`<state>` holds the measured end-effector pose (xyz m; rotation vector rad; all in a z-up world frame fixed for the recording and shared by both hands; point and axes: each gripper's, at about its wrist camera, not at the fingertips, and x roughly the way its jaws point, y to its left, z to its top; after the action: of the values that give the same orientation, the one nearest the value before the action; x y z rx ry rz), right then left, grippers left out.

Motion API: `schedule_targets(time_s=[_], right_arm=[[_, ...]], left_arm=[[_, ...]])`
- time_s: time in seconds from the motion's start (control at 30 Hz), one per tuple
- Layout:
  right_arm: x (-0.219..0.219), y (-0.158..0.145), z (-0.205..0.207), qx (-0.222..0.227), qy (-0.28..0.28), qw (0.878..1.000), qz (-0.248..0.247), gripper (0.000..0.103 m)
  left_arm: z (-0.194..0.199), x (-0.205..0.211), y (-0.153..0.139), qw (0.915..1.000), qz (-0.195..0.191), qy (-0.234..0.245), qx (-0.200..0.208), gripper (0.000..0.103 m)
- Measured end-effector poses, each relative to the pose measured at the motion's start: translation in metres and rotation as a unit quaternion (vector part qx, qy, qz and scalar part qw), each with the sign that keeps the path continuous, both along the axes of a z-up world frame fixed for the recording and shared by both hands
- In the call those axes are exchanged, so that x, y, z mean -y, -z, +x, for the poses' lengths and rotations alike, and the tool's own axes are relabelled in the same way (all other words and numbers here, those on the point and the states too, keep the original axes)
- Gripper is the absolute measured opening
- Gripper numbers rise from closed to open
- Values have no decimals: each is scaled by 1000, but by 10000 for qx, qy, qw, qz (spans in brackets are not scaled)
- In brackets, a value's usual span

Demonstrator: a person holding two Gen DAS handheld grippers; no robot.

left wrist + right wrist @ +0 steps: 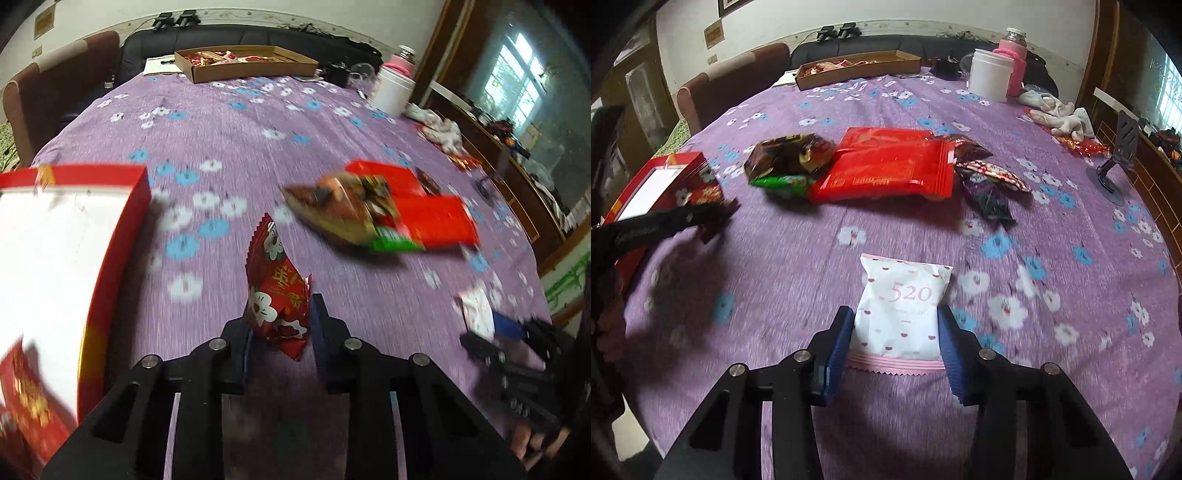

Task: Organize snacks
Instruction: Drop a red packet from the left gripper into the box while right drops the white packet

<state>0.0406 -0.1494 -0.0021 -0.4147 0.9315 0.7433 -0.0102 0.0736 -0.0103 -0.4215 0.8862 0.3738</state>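
1. Your left gripper (pixel 280 325) is clamped on a small red packet (pixel 275 291) printed with white flowers and gold characters. It stands upright between the blue pads, above the purple flowered tablecloth (pixel 240 147) at the near edge, just right of the red box (pixel 74 229) with the white inside.

2. That red packet looks light and crinkly, a soft foil pillow with serrated ends. You hold it low on its body; the top leans free, so expect it to flop or twist if you swing fast.

3. Your right gripper (pixel 895 341) has its jaws set on either side of the white packet (pixel 905 306), which is marked "520" and dotted with small pink hearts, with a pink serrated seal at its near end. The pads (pixel 839 341) meet its sides, but whether they squeeze it yet, you cannot tell from this view.

4. The white packet sits at the near middle of the table, apparently flat on the cloth. It looks light, puffy and smooth, so likely slippery. Grip across the filled middle, gently, since the contents may crush.

5. Farther off lie the rest of the snacks: a large flat red bag (pixel 886 166), a brown and green bag (pixel 786 158) touching its left side, and dark small packets (pixel 986 181) at its right.

6. A cardboard tray (pixel 857 68) holding red wrappers sits at the far edge.
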Motion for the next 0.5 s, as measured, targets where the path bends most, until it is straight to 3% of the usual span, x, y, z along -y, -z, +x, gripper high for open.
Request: schedule_targets(time_s=[0.3, 0.5], right_arm=[[11, -2, -10, -221, -18, 9997, 143, 47], [19, -6, -4, -1176, -78, 9895, 840, 45]], left_arm=[[-43, 39, -2, 9997, 141, 213, -18, 23], [-56, 38, -6, 9998, 81, 162, 95, 23]])
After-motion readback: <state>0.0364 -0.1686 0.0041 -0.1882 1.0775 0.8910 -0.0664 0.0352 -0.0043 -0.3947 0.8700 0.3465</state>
